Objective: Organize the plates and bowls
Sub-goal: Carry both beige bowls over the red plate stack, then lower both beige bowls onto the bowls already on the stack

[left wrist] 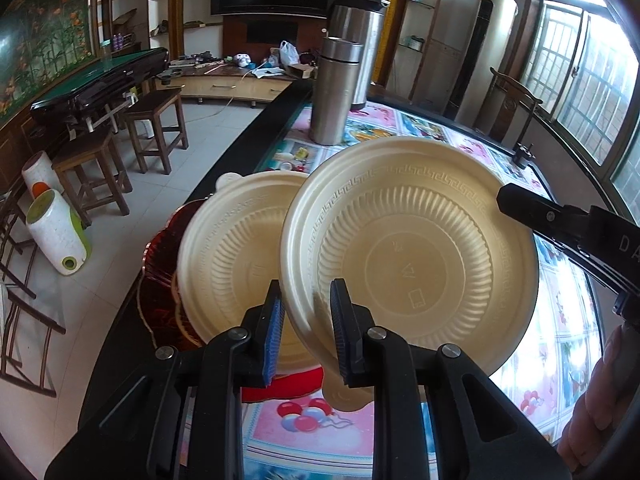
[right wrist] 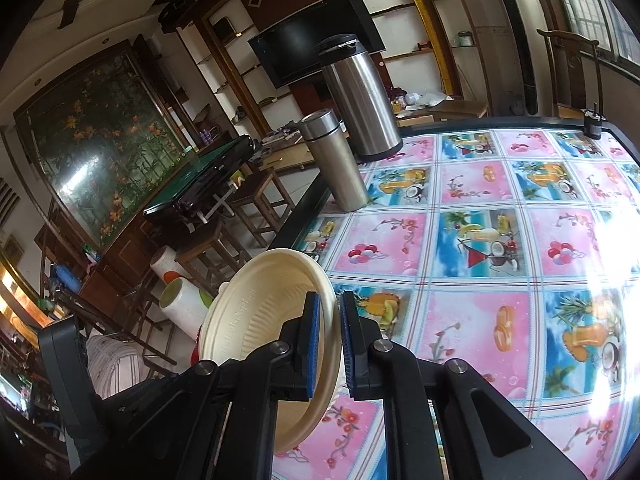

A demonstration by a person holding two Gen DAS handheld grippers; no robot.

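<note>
Cream bowl [left wrist: 408, 256] tilted on edge, ribbed underside facing my left gripper [left wrist: 306, 334]; both left and right gripper [right wrist: 329, 344] clamp its rim above table's [right wrist: 500, 240] left edge.

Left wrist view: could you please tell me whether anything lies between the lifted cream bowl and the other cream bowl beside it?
Nothing visible does: the lifted bowl overlaps the other bowl, which rests on red plates.
</note>
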